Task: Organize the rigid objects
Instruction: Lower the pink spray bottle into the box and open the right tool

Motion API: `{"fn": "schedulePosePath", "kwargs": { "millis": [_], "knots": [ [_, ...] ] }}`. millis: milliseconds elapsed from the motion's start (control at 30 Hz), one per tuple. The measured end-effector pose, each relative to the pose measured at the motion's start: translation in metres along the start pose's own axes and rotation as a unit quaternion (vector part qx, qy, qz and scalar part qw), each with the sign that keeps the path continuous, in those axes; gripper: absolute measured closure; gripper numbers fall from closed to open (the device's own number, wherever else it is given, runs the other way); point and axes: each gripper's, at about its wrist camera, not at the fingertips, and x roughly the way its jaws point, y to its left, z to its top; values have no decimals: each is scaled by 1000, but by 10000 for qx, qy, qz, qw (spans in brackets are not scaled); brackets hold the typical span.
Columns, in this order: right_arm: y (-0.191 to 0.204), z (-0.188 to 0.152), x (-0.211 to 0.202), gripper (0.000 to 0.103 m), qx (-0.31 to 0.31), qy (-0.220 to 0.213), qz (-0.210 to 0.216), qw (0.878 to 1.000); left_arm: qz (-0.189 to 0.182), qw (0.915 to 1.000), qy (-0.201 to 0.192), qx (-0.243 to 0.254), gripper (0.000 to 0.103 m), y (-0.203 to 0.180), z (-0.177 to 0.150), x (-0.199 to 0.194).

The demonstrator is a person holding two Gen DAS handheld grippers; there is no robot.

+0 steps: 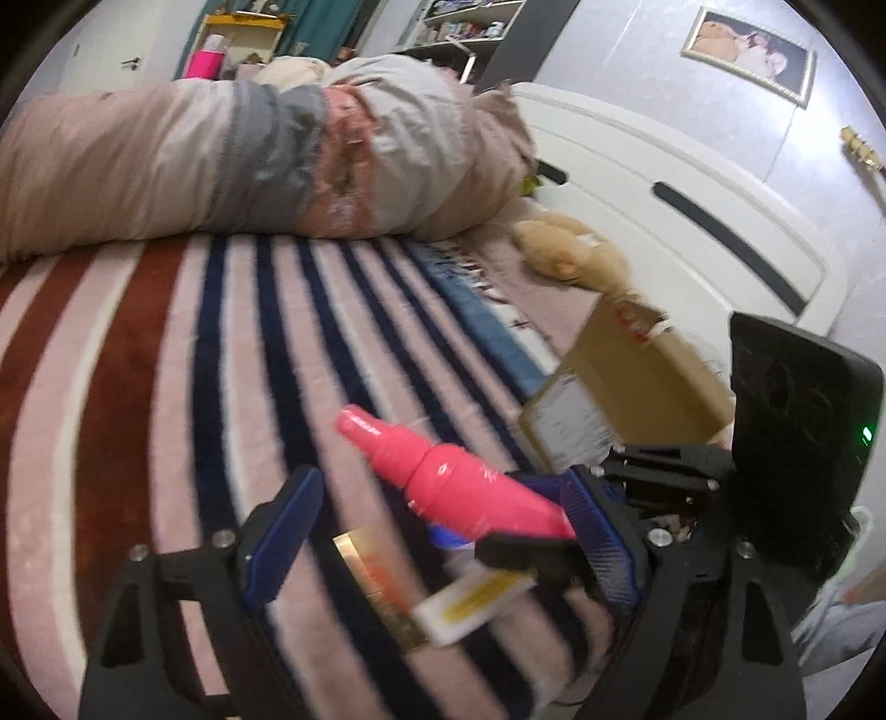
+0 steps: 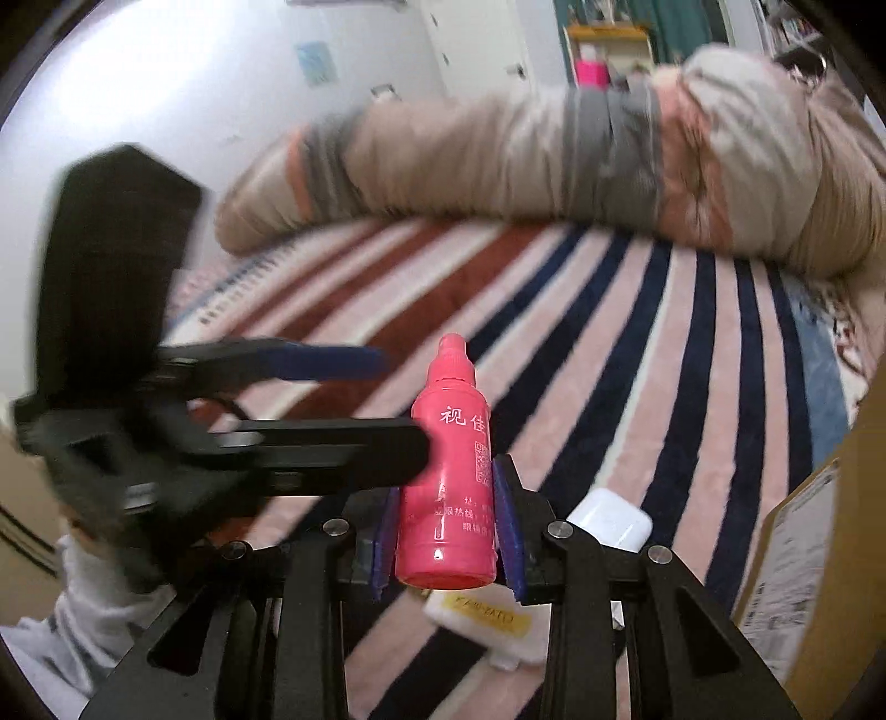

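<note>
Carry step, judged: right claw [image 2: 446, 531] clamped on pink bottle [image 2: 446, 487], lower centre of frame, above striped bed [image 2: 609, 332]. Left claw [image 1: 437, 531] apart, empty. Next: move bottle to box [image 1: 637, 376], release.

A home bedroom: a striped fleece blanket [image 1: 166, 343] covers the bed, with a rolled quilt [image 1: 249, 160] at twelve o'clock. At two o'clock stands a white headboard [image 1: 692, 183] beneath a framed photo [image 1: 750, 52]; a plush toy [image 1: 570, 255] lies near it.
</note>
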Motion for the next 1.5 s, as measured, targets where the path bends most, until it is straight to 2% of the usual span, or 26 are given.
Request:
{"fn": "schedulePosePath", "kwargs": {
  "millis": [33,67,100,267,333,567,733,900,1133,1333,1500],
  "knots": [
    [2,1,-10,76,-45,-108,57,9999,-88,10000,-17,1,33,-8,5,0],
    [4,1,-17,76,-88,-202,88,9997,-157,9999,-33,5,36,-17,10,1],
    [5,1,-26,76,-121,-308,64,9994,-156,9999,-68,27,43,-25,14,0],
    [-13,-9,-75,76,-54,-762,-37,9971,-217,9988,-193,400,52,-78,35,2],
    [-25,-15,-95,76,-3,-948,-58,9955,-288,9971,-241,654,59,-106,43,6],
    [-78,-38,-155,76,366,-1380,-307,9893,-300,9897,-263,1371,66,-190,68,41],
    [-116,-53,-183,76,648,-1461,-637,9851,-394,9833,-88,1777,69,-237,79,77],
    [-147,-65,-187,76,907,-1118,-909,9854,-406,9783,404,1989,69,-265,80,121],
    [-166,-82,-173,76,804,-529,-1423,9851,-185,9707,941,2201,68,-274,70,159],
    [-166,-84,-166,76,732,-319,-1748,9814,113,9698,916,2260,56,-266,67,159],
    [-158,-81,-168,71,735,-294,-1865,9793,159,9739,598,2182,37,-251,71,130]
  ]
}}
